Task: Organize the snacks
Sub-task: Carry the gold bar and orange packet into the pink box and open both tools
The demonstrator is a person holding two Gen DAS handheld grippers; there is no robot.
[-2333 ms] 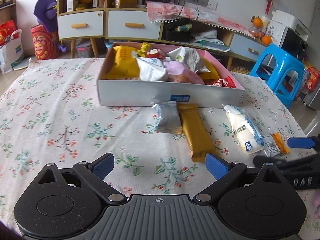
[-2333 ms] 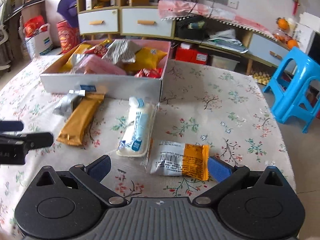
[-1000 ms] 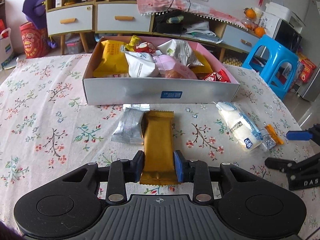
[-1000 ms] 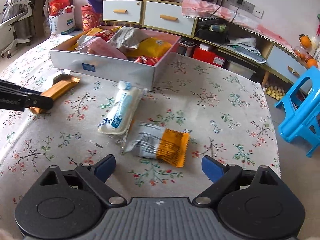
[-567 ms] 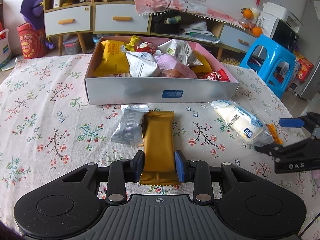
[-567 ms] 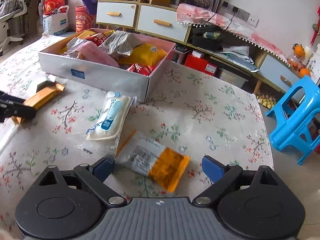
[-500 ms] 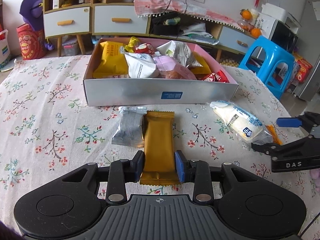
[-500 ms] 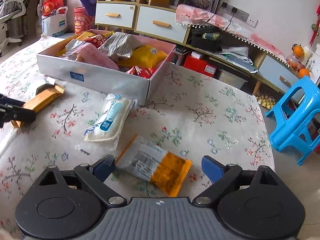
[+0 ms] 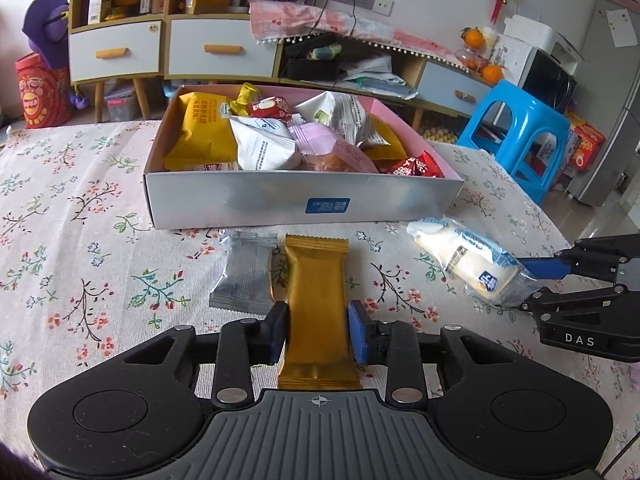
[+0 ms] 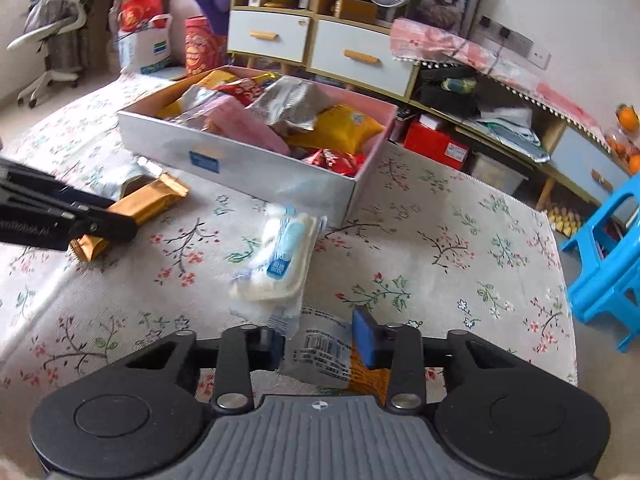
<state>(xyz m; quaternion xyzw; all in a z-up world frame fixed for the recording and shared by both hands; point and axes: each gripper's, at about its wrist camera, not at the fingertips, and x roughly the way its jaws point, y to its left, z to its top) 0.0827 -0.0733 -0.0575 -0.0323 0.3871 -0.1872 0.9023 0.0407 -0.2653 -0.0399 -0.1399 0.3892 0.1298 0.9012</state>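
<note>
While its two blue pads press the sides of the gold snack bar (image 9: 316, 304), the left gripper (image 9: 318, 334) stands nearly closed, clamped on the bar's near half; the bar points straight ahead along the fingers and lies flat on the floral tablecloth (image 9: 80, 216). Just to the left of the bar, touching its edge, lies a small silver packet (image 9: 244, 274). Ahead of both sits the open snack box (image 9: 280, 202), its grey front wall facing the gripper and its inside heaped with yellow, white, pink and red packets.

Off to the right, the right gripper (image 10: 318, 344) has just been closing, and its jaws now stand narrow around the white-and-orange packet (image 10: 324, 354). Its pads appear to pinch the wrapper, though motion blur makes the contact hard to confirm. Directly ahead of those fingers, overlapping the packet's far end, lies the white pouch with blue print (image 10: 280, 264), its far tip near the box's front right corner. A blue plastic stool (image 10: 604, 256) stands beyond the table's right edge.
</note>
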